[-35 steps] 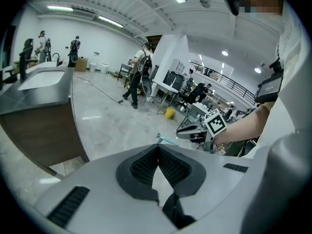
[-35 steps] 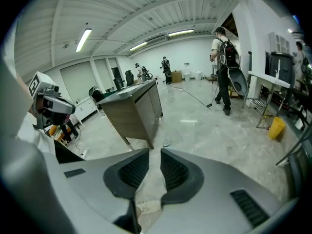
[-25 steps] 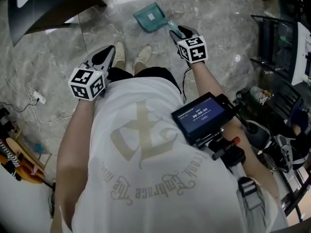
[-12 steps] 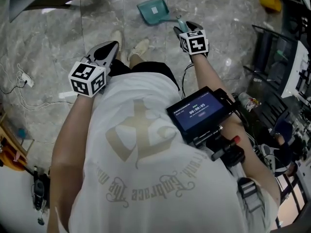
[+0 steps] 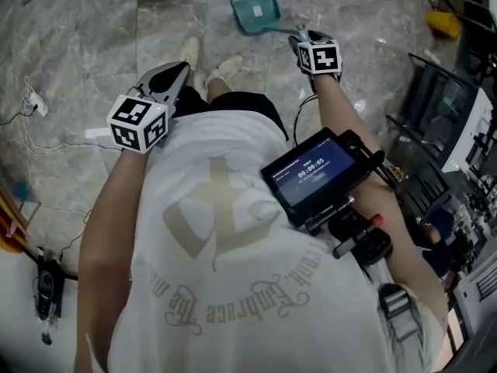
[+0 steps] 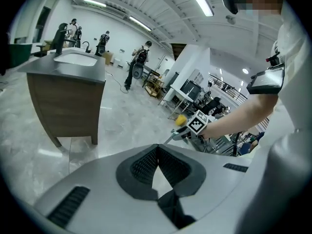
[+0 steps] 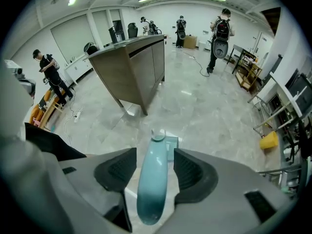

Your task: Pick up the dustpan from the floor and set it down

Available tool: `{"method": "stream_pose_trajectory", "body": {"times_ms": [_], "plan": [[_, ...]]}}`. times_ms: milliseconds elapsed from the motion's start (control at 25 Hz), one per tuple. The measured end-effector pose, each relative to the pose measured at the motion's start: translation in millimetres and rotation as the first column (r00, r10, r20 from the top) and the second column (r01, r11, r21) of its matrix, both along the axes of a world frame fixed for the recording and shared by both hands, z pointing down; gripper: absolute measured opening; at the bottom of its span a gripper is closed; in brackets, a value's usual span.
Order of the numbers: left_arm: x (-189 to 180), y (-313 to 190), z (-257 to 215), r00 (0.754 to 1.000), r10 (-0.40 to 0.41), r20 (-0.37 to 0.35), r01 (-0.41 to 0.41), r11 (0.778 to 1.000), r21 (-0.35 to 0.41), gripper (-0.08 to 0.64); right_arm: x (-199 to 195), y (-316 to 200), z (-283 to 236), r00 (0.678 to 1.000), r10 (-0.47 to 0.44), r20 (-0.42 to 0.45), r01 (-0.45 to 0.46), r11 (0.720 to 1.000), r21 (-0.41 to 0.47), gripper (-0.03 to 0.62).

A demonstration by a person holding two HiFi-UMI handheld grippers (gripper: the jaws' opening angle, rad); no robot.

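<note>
The right gripper point(image 7: 155, 167) has spread wide around the handle of the dustpan point(image 5: 256, 12), top centre. The set-down looks done. The left gripper point(image 6: 157, 155) is closed and empty.

The dustpan point(image 5: 256, 12) is teal, the floor point(image 5: 78, 68) grey-veined marble, the shirt point(image 5: 194, 162) white with a beige print.

Head view looks steeply down at the floor point(image 5: 93, 45). Both gripper views look low across it. The left one catches the right gripper point(image 6: 183, 133).
</note>
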State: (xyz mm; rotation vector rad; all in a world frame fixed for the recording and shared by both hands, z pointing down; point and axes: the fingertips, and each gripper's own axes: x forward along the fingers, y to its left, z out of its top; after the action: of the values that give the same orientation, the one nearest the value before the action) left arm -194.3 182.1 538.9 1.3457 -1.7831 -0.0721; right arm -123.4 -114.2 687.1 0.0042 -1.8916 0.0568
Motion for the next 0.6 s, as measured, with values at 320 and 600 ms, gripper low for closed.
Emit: {"method": "stream_pose_trajectory", "body": {"times_ms": [320, 600], "plan": [[11, -1, -7, 1.000, 0.000, 0.008, 0.000, 1.000, -0.020, 0.011, 4, -7, 13, 0.998, 0.010, -0.066, -0.011, 1.000, -0.003, 0.187], [17, -3, -14, 0.999, 0.018, 0.026, -0.017, 0.999, -0.031, 0.011, 14, -11, 19, 0.997, 0.055, -0.063, -0.056, 0.998, -0.009, 0.132]]}}
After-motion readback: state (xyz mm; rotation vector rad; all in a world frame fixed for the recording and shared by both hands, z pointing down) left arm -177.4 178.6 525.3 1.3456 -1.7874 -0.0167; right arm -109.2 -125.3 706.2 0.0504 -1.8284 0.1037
